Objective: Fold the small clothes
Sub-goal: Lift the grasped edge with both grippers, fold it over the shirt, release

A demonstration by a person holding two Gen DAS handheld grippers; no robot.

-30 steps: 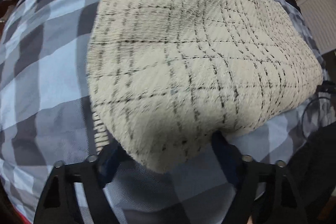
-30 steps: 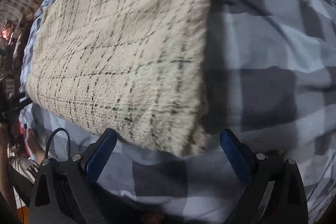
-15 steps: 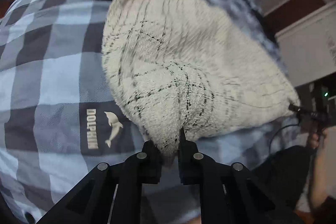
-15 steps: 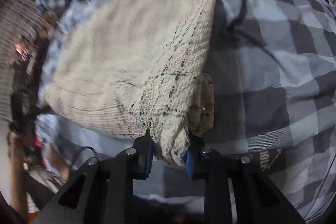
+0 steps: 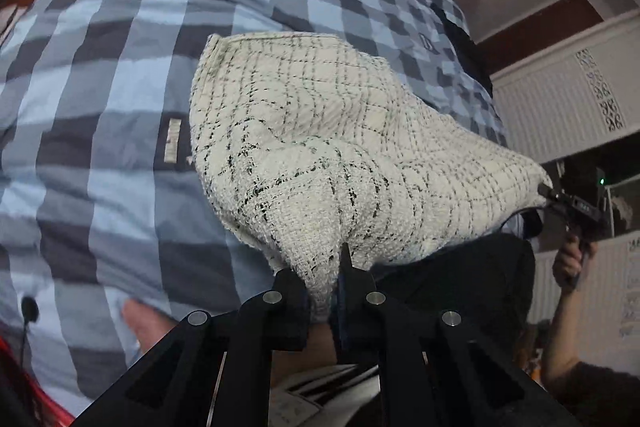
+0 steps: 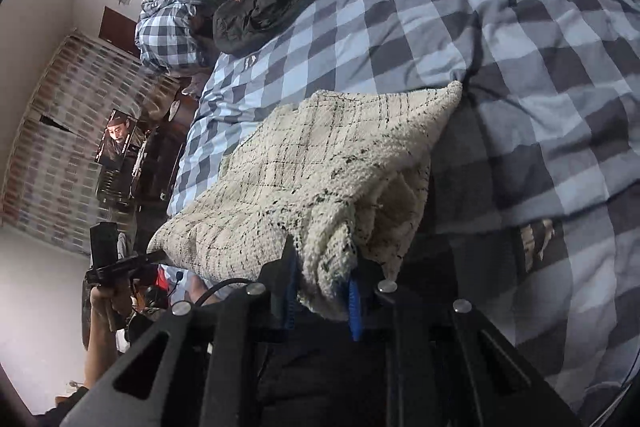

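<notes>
Together we held the cream tweed garment with thin black checks [image 5: 320,155], raised off the blue-grey checked bedspread [image 5: 100,75], our left gripper [image 5: 325,291] and right gripper [image 6: 322,293] each pinching a near corner, the right view alone showing the dark crumpled bag [image 6: 264,3] beyond.

Garment [image 6: 320,163] on bedspread [image 6: 500,75], bag [image 6: 264,3], perhaps, behind it

Checked bed cover [image 5: 120,75]; cream garment [image 5: 320,115], dark bag [image 6: 264,3] on it.
</notes>
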